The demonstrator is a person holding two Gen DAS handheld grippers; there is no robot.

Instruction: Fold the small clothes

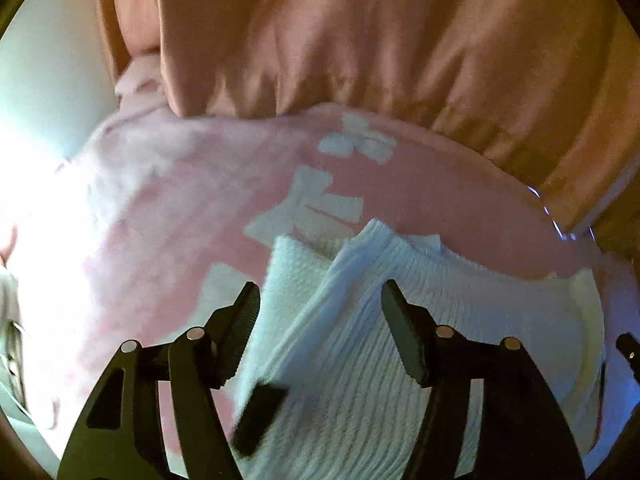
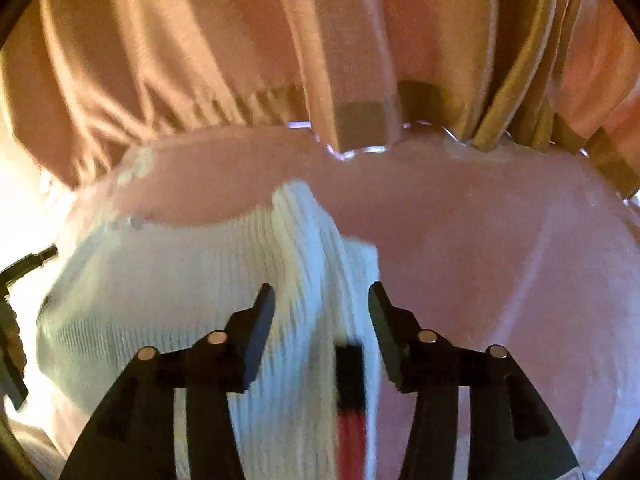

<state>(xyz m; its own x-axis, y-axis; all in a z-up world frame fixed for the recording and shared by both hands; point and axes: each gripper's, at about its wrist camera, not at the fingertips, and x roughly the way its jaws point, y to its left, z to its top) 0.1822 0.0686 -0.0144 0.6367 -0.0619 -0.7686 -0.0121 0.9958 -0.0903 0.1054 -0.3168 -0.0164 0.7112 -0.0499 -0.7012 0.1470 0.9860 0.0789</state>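
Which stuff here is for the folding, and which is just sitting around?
For the folding:
white ribbed sock, with a black and red stripe
left gripper, open
right gripper, open

Just sitting around:
pink cloth with white shapes, under the sock
orange curtain behind

A pink cloth with white bow prints (image 1: pixel 312 196) covers the bench (image 2: pixel 500 240). Behind it hang orange-tan curtain folds (image 1: pixel 360 40). Bright light washes out the left side, beside a pale wall (image 1: pixel 52 60).

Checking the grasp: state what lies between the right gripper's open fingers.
In the right wrist view, the right gripper straddles the white ribbed garment's raised fold.
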